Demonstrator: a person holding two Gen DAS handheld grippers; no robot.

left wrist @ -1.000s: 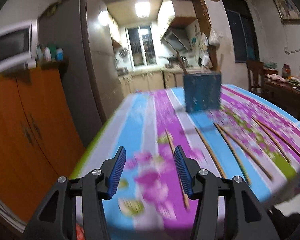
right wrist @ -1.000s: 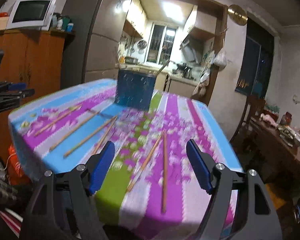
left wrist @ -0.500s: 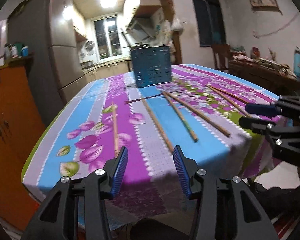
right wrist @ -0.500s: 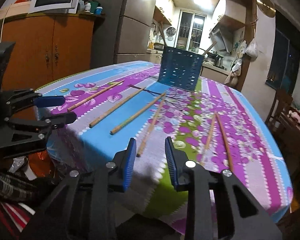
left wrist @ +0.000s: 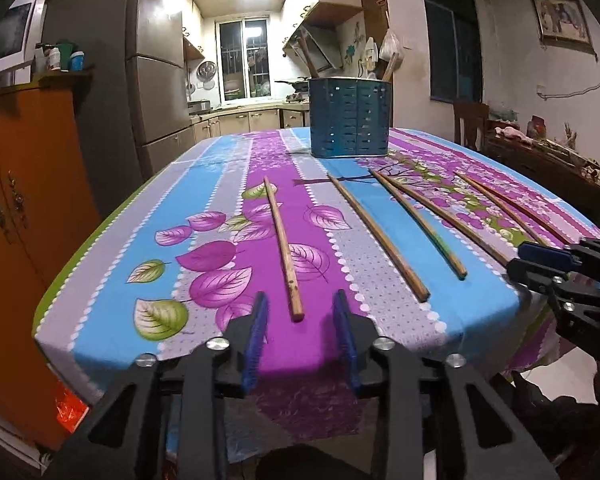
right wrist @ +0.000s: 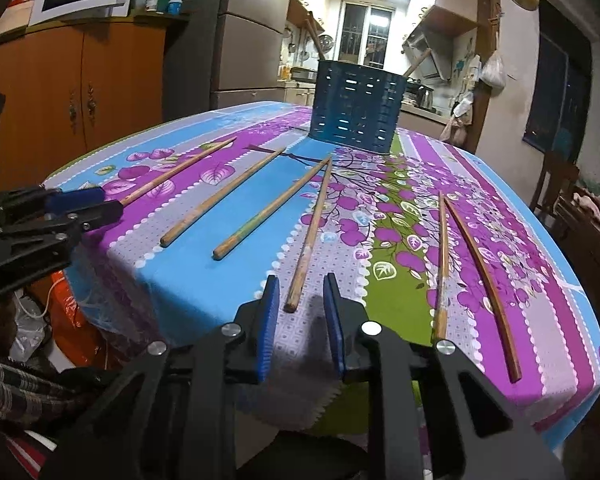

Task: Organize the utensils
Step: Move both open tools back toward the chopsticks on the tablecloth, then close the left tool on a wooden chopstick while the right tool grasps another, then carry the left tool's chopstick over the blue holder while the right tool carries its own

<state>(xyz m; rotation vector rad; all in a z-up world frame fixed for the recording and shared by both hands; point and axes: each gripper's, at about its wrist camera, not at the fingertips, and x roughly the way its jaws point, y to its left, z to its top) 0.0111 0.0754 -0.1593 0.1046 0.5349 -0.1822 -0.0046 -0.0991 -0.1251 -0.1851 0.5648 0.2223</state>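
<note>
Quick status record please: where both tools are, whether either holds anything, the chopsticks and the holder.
left tool: jaws have just been closing; pads flank the near end of the leftmost chopstick, not pressing it
right tool: jaws have just been closing; near end of the fourth chopstick between the pads, untouched
loose chopsticks: six, all flat on the tablecloth
holder: blue, upright at the far end, utensils already inside
</note>
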